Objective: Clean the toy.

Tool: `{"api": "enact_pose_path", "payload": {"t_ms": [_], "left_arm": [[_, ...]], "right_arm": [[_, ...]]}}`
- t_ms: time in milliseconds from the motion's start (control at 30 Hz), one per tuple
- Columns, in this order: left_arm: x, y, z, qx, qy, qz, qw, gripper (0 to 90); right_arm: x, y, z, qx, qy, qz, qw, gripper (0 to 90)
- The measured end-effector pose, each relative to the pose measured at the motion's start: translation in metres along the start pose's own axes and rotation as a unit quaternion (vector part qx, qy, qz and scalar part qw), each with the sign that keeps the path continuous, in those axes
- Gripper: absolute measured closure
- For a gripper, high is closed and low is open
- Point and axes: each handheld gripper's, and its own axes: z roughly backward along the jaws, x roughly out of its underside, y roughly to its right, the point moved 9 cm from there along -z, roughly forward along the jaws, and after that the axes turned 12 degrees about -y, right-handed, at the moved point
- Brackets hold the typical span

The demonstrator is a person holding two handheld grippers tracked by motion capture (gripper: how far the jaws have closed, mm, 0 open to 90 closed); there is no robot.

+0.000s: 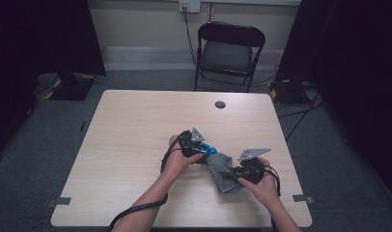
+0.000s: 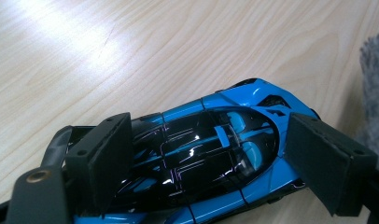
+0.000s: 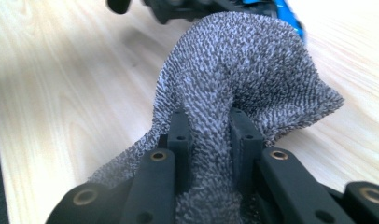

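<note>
**Mia:** What is the person doing at the desk [image 1: 136, 125]?

**Ben:** I think they are wiping a toy car with a cloth. The left claw [image 2: 211, 163] has the blue toy car [image 2: 211, 144] between its two pads. One pad sits at the back of the car and one at the front. They look pressed on, so I think the car is gripped there.

**Mia:** Where is the car?

**Ben:** Near the middle of the desk, a bit to the right. In the high view it peeks out blue [image 1: 211, 149] just beside the left claw [image 1: 200, 153].

**Mia:** And the other claw?

**Ben:** The right claw [image 3: 210, 128] is squeezed tight on a grey cloth [image 3: 243, 60]. The cloth bunches up between the pads and puffs out above them. Its far end sits right by the car. I cannot tell if it touches the car.

**Mia:** So which step is this?

**Ben:** I think it is the rubbing step. One hand keeps the car from moving, the other brings the cloth to it.

**Mia:** What comes next?

**Ben:** My guess is that the cloth has to go onto the shiny top of the car and slide along it. The right claw must not let go, or the cloth drops. The left claw must grip hard enough that the car does not roll on its wheels.

**Mia:** Could it go wrong?

**Ben:** Maybe. The cloth is floppy, so it could fold under and miss the car.
</note>
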Motion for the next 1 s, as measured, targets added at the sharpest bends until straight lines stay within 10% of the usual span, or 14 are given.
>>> {"api": "enact_pose_path", "payload": {"t_ms": [400, 1000], "left_arm": [[0.0, 0.001, 0.0, 0.003, 0.0, -0.003, 1.0, 15.6], [-0.001, 0.005, 0.0, 0.011, 0.002, -0.004, 0.9999, 15.5]], "right_arm": [[0.01, 0.038, 0.007, 0.044, 0.019, -0.062, 0.9969, 74.0], [0.005, 0.057, -0.016, 0.089, 0.015, -0.078, 0.9929, 73.3]]}}
